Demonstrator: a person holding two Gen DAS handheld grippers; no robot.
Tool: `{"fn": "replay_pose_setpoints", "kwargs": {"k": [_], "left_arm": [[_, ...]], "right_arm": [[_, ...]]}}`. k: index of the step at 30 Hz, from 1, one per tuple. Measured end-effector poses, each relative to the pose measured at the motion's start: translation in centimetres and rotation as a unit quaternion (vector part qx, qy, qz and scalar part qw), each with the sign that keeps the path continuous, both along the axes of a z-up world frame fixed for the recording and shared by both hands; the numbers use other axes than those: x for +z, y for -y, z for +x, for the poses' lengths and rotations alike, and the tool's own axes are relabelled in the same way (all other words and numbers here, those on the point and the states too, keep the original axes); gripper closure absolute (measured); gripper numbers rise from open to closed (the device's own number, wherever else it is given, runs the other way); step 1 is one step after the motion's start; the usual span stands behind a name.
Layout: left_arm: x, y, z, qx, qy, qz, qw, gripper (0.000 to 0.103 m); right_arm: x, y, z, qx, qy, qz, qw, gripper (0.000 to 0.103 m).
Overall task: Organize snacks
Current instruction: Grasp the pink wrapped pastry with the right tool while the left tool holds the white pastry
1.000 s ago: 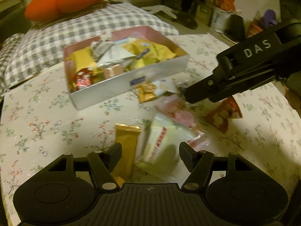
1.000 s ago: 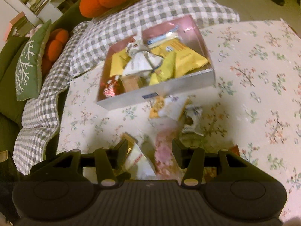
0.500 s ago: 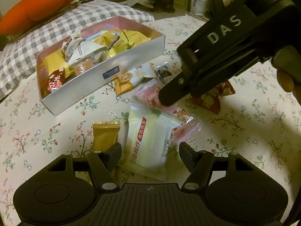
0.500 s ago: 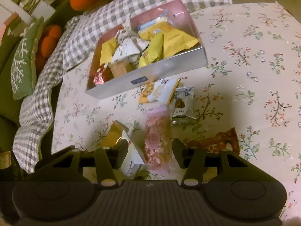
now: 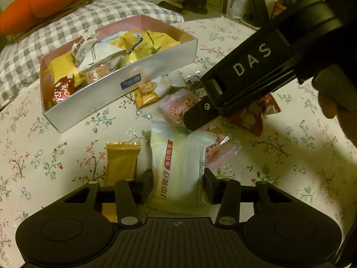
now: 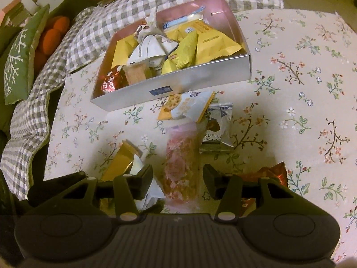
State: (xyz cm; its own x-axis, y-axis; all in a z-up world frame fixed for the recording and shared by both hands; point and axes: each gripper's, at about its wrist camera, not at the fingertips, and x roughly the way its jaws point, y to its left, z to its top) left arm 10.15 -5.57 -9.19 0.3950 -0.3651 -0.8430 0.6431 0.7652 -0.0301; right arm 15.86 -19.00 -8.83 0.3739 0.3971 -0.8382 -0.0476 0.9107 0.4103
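A silver box (image 5: 125, 89) with a pink inside holds several snack packets; it also shows in the right wrist view (image 6: 178, 84). Loose snacks lie in front of it on the floral cloth. My left gripper (image 5: 178, 185) is open, its fingers on either side of a pale yellow-white packet (image 5: 178, 163). A gold packet (image 5: 121, 163) lies just to its left. My right gripper (image 6: 177, 182) is open, straddling a pink packet (image 6: 181, 156). From the left wrist view the right gripper's body (image 5: 250, 78) hangs over that pink packet (image 5: 178, 109).
A cracker packet (image 6: 185, 107), a truffle chocolate packet (image 6: 217, 129) and a red-orange packet (image 6: 267, 174) lie near the pink one. A checked cushion (image 6: 156, 6) lies behind the box, with orange pillows (image 5: 44, 0) and a green pillow (image 6: 20, 53) beyond.
Both grippers have come down and forward. The left one's fingers now flank the pale packet. The right one's fingers now flank the pink packet.
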Motion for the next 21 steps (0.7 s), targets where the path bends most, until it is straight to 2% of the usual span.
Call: {"fn": "replay_pose_setpoints", "kwargs": {"k": [8, 12, 17, 21], "left_arm": [[2.0, -2.6, 0.0, 0.041, 0.003, -0.022, 0.9989, 0.059], [2.3, -3.3, 0.4, 0.067, 0.006, -0.018, 0.9976, 0.059], [2.2, -3.4, 0.6, 0.085, 0.012, -0.005, 0.9963, 0.059], [2.0, -3.6, 0.7, 0.108, 0.027, 0.026, 0.9934, 0.059]], "right_arm": [[0.1, 0.3, 0.0, -0.012, 0.004, -0.001, 1.0, 0.056], [0.1, -0.5, -0.1, -0.001, 0.009, -0.014, 1.0, 0.056], [-0.2, -2.0, 0.0, 0.017, 0.015, -0.045, 0.999, 0.056], [-0.6, -3.3, 0.0, 0.032, 0.02, -0.071, 0.997, 0.057]]}}
